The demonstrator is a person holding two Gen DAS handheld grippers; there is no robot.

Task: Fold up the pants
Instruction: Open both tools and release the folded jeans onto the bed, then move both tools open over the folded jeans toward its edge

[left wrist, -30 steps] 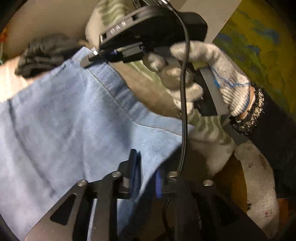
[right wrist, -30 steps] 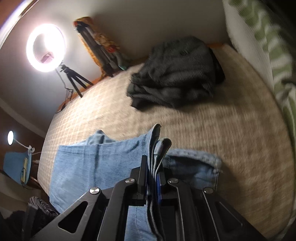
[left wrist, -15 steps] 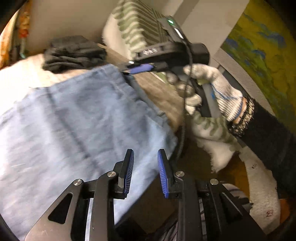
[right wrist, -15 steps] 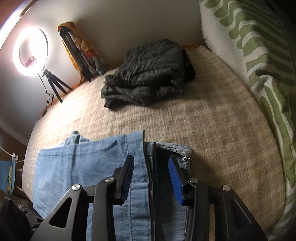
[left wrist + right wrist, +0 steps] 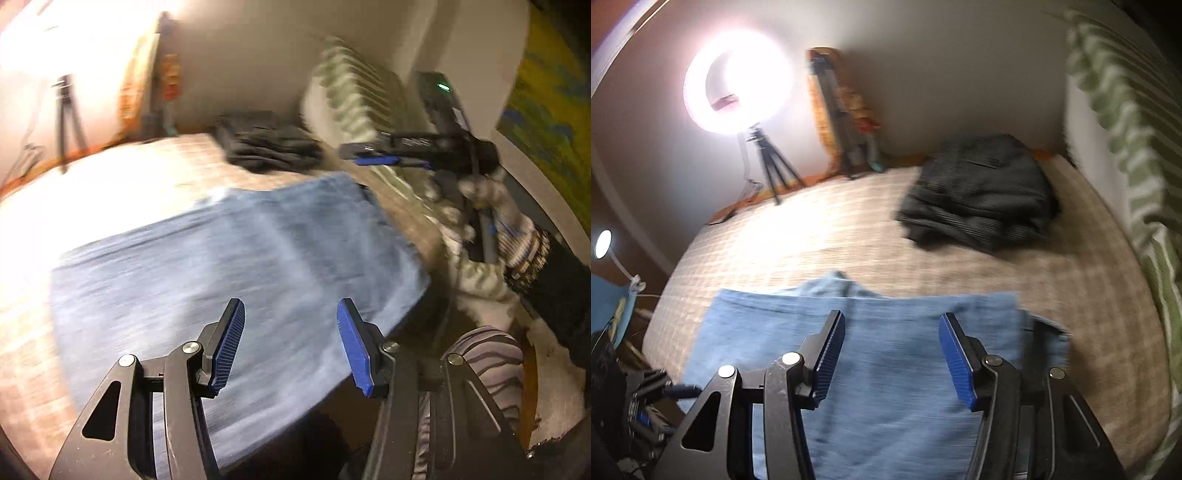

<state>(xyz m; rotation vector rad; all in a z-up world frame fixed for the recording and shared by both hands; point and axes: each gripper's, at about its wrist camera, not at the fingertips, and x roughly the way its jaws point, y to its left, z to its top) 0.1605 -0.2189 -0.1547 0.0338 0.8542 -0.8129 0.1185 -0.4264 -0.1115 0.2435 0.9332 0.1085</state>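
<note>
The folded jeans [image 5: 886, 369] lie flat, long axis across the frame's lower half, under both grippers [image 5: 290, 345] [image 5: 892, 360], whose jaws have just been opening and hold nothing.

Pants [image 5: 886, 350] light blue denim; bedcover [image 5: 960, 266] beige check; folded clothes [image 5: 982, 195] dark grey; blanket [image 5: 1126, 110] green-white stripes.

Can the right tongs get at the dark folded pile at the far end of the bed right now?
Probably yes: the right tongs are open and empty, and only bare bedcover lies between the jeans and the dark pile.
</note>
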